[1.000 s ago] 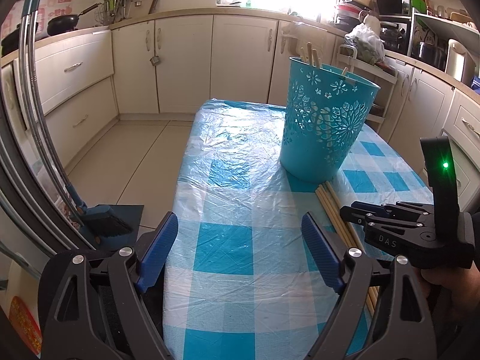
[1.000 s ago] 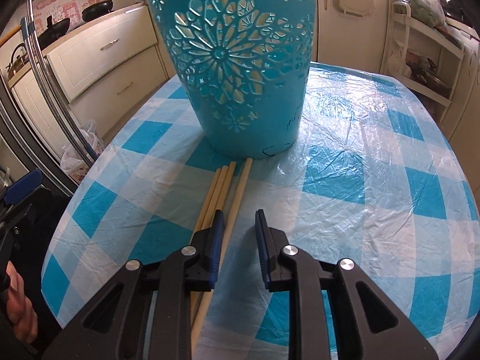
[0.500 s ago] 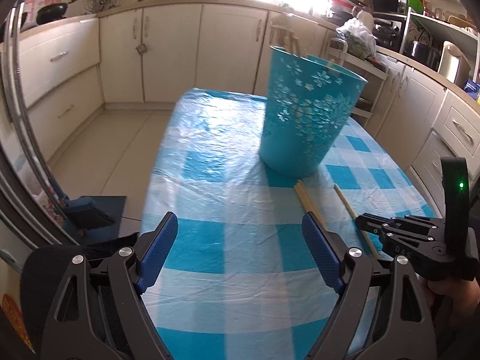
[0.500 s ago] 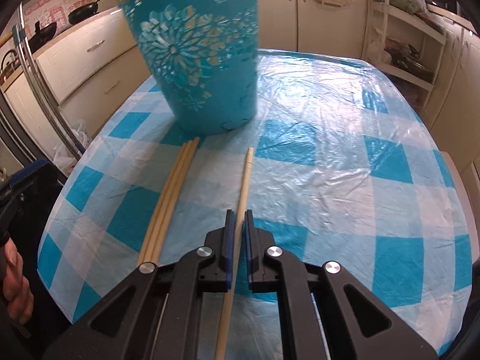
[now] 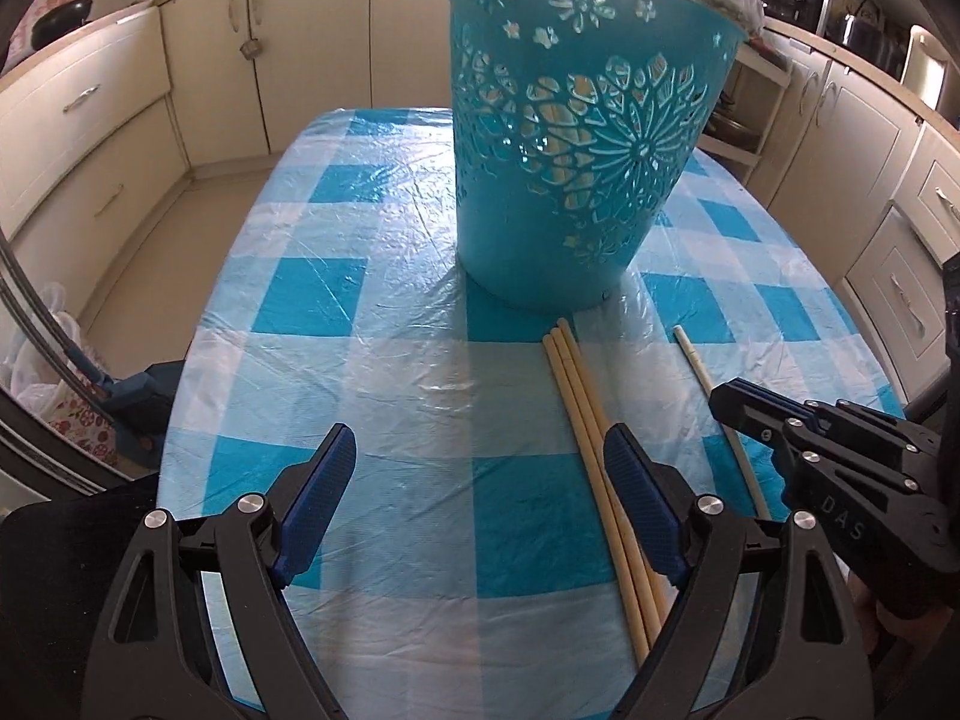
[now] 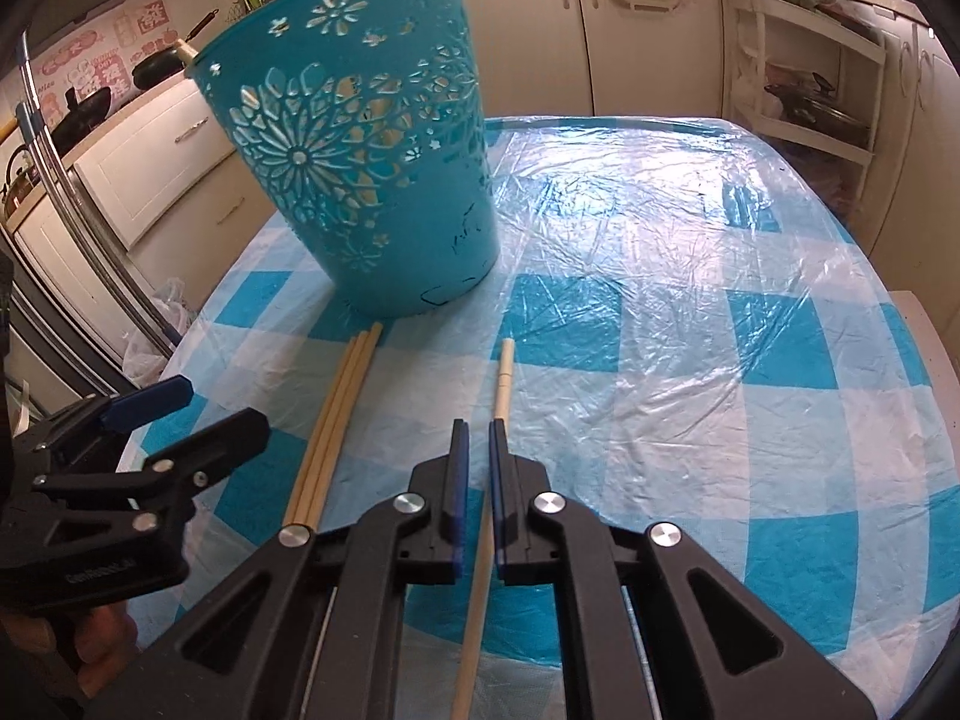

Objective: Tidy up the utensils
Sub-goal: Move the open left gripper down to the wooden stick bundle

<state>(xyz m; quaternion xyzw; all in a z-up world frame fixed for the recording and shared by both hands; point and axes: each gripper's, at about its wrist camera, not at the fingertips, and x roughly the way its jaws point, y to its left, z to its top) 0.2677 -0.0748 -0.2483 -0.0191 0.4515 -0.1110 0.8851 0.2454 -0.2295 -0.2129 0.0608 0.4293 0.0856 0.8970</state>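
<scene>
A teal cut-out basket (image 5: 576, 138) stands on the blue checked table (image 5: 360, 300), with wooden sticks poking out of its top. Three wooden chopsticks (image 5: 591, 438) lie side by side in front of it. My left gripper (image 5: 480, 486) is open and empty, its right finger just beside those three sticks. My right gripper (image 6: 475, 450) is shut on a single wooden chopstick (image 6: 503, 378), which points toward the basket (image 6: 360, 150) and lies apart from the three chopsticks (image 6: 336, 414). The right gripper also shows in the left wrist view (image 5: 729, 402).
Cream kitchen cabinets (image 5: 90, 120) ring the table. A white open shelf rack (image 6: 804, 90) stands at the back right. A steel rail (image 6: 72, 204) and a plastic bag (image 5: 36, 348) lie off the table's left edge.
My right gripper closed on one chopstick and pulled it away to the right of the bundle. My left gripper moved forward toward the basket and the three remaining sticks.
</scene>
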